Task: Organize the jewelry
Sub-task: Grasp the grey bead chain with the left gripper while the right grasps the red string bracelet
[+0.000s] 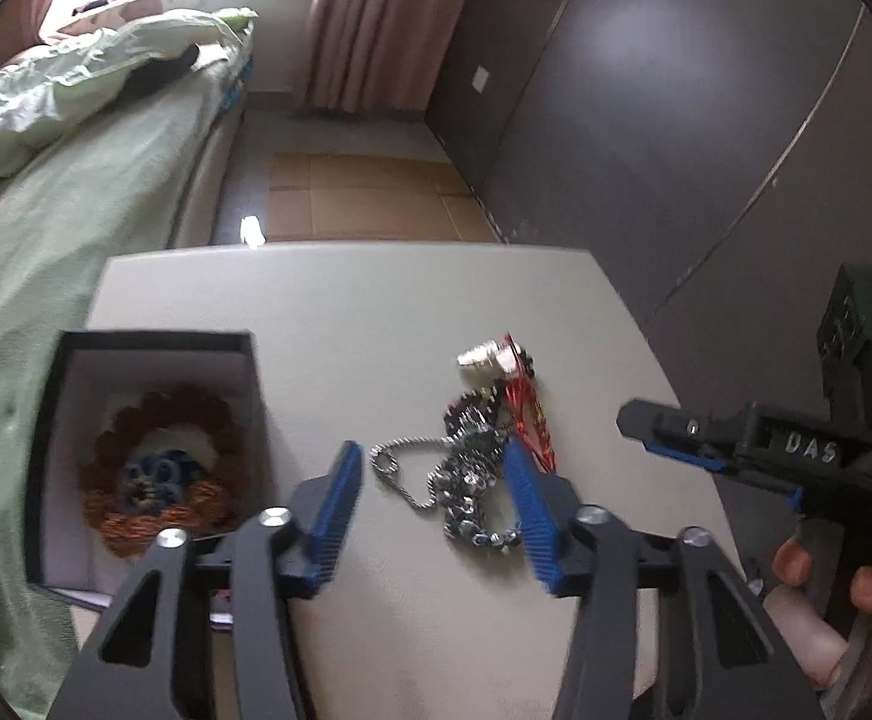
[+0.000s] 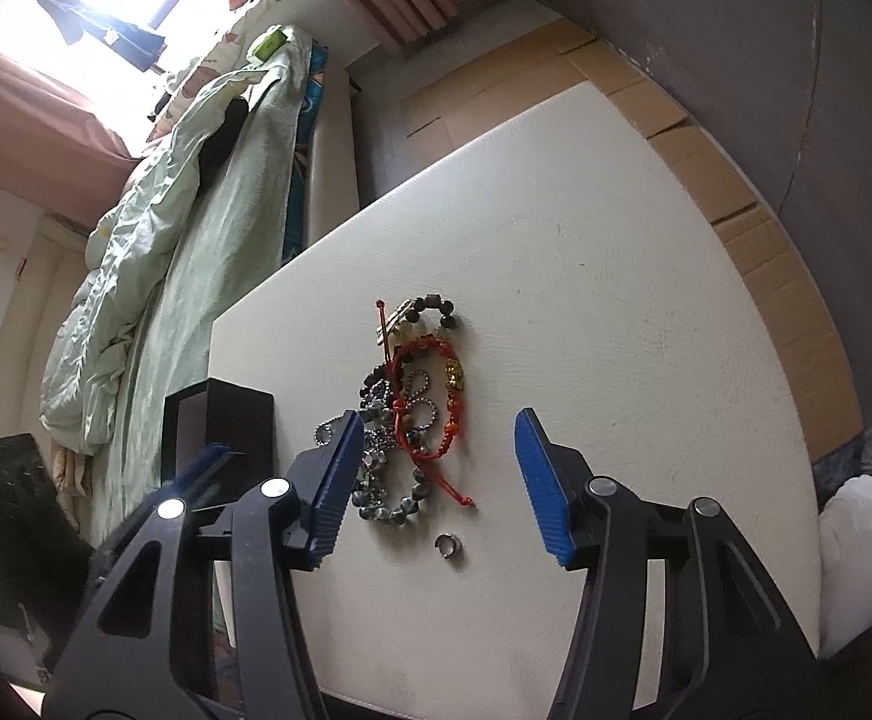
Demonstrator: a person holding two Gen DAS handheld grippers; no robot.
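Two grippers hovered half spread over the white table (image 2: 586, 276), the left gripper (image 1: 433, 474) and right gripper (image 2: 433, 450) both pinching nothing above one jewelry pile (image 2: 412, 408), one ring (image 2: 449, 545) and one black box (image 1: 154, 348).

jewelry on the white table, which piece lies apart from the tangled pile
The small silver metal ring. It sits alone on the white table, clear of the red cord bracelet and the tangled bead strands.
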